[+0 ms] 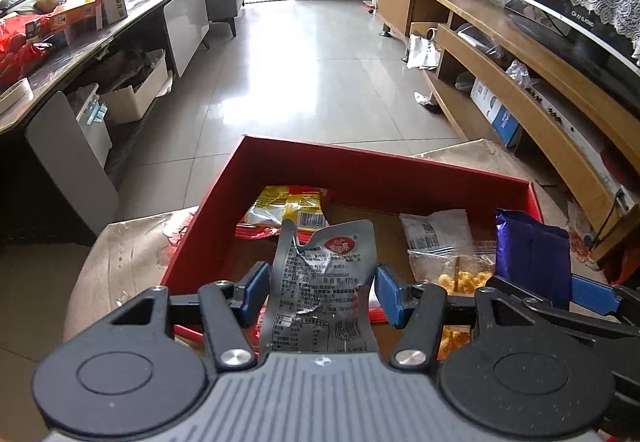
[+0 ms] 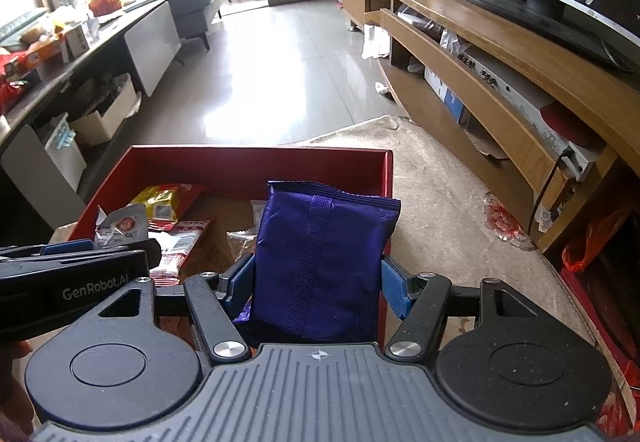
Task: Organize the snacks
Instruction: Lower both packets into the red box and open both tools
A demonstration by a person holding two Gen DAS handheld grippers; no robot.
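My left gripper [image 1: 320, 288] is shut on a crumpled silver snack pouch [image 1: 320, 282], which stands upright over the open red box [image 1: 360, 170]. Beside it, my right gripper [image 2: 316, 280] is shut on a purple snack bag [image 2: 320, 262], held upright over the right side of the same red box [image 2: 256, 158]. In the left wrist view the purple bag [image 1: 532, 262] and the right gripper show at the right edge. Inside the box lie a yellow snack bag [image 1: 288, 208], a clear bag of yellow puffs [image 1: 452, 262] and a red-and-white packet [image 2: 180, 246].
The box rests on a cardboard-covered surface [image 2: 440, 202]. A wooden TV cabinet [image 2: 500, 82] with a television runs along the right. A cluttered dark table [image 1: 60, 54] with storage boxes under it stands on the left. Tiled floor [image 1: 312, 62] lies between them.
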